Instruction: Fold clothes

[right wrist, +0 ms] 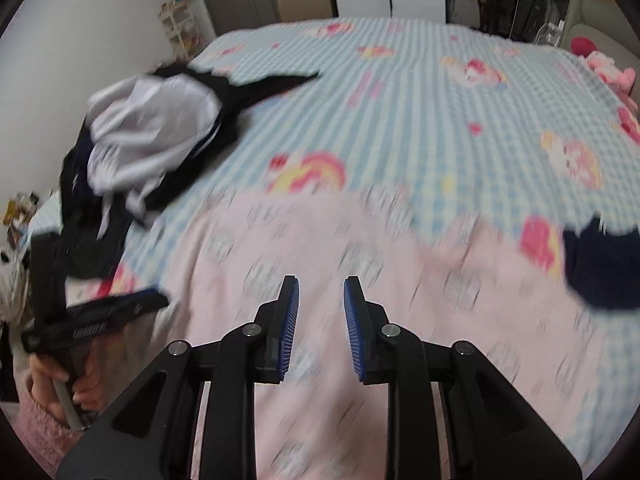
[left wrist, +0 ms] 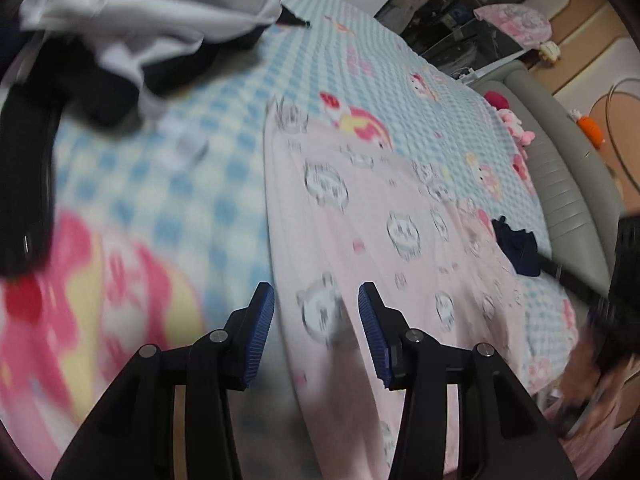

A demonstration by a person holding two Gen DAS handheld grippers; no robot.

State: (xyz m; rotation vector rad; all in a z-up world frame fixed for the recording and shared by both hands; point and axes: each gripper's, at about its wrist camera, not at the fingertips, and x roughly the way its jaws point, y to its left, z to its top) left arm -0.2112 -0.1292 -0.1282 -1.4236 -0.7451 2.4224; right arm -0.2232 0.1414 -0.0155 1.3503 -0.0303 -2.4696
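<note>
A pale pink garment (left wrist: pixel 384 220) printed with grey cartoon faces lies spread flat on the bed, also filling the near part of the right wrist view (right wrist: pixel 320 248). My left gripper (left wrist: pixel 316 300) hovers over its left edge, jaws apart, nothing between the blue pads (left wrist: pixel 260 332). My right gripper (right wrist: pixel 321 292) hangs above the garment's near middle, jaws a little apart and empty. The left gripper (right wrist: pixel 92 320) and the hand holding it show at the left of the right wrist view. Both views are motion-blurred.
A heap of white and black clothes (right wrist: pixel 148 144) lies at the bed's left side (left wrist: pixel 132 28). A small dark navy garment (right wrist: pixel 604 268) sits right of the pink one (left wrist: pixel 516 248). The blue checked bedsheet (right wrist: pixel 400 92) stretches beyond. A grey headboard (left wrist: pixel 560 184) and plush toys (left wrist: pixel 516 128) stand at the right.
</note>
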